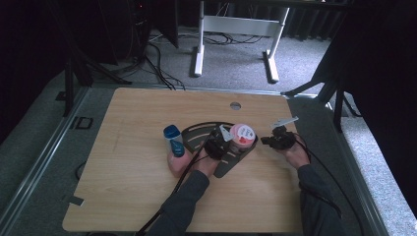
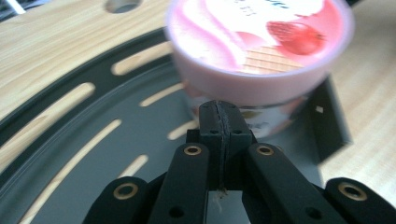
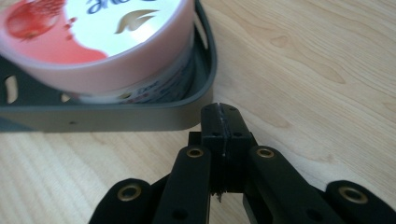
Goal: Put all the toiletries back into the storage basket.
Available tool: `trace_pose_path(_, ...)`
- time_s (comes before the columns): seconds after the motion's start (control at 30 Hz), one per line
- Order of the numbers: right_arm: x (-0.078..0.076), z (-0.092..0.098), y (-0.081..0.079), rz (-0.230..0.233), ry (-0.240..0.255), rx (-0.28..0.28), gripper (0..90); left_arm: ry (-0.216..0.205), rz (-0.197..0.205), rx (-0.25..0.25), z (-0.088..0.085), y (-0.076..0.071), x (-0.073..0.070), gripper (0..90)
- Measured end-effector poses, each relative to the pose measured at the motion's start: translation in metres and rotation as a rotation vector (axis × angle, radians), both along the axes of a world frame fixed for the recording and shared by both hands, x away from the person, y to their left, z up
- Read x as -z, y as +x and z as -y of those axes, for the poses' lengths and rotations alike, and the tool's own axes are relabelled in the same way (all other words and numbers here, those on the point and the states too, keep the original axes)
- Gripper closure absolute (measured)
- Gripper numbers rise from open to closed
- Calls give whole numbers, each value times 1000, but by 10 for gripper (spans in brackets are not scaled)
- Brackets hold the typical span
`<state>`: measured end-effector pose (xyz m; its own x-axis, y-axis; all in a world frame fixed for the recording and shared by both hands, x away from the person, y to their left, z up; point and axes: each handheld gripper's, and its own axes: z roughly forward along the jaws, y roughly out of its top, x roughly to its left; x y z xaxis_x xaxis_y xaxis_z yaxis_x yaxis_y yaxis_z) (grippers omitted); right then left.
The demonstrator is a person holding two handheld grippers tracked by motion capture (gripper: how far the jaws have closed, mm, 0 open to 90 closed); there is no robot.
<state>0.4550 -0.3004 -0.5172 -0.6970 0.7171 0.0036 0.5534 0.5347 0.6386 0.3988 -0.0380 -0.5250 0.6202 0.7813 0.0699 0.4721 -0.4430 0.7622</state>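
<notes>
The pink tub (image 1: pixel 242 133) stands in the right corner of the slotted black tray (image 1: pixel 196 133), blocking passage there. The tray's raised rim (image 3: pixel 140 116) walls off the tub's right side. A bottle (image 1: pixel 174 147) stands just left of the tray. Bare table (image 1: pixel 128 118) lies open to the far left and along the back.

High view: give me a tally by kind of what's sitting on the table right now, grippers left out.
Pink-lidded tub: 1
Dark slotted tray: 1
Blue-capped bottle: 1
Total: 3
</notes>
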Motion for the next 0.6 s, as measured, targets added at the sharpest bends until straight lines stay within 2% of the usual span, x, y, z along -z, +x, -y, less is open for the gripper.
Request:
trace_pose_path(0.07,1,-1,2,1,-5,21,900,-3,-1,-31,-1,3,0,899)
trace_pose_path(0.13,3,-3,3,-1,-12,40,900,-34,-17,-50,-2,6,-1,900)
trace_pose_path(0.3,9,-7,6,-5,-20,63,900,-35,-31,-71,2,14,2,900)
trace_pose_path(0.43,9,-9,8,8,-13,58,900,-66,-52,-76,0,19,7,900)
trace_pose_path(0.6,9,-13,10,8,-22,43,900,-82,-64,-80,0,23,9,900)
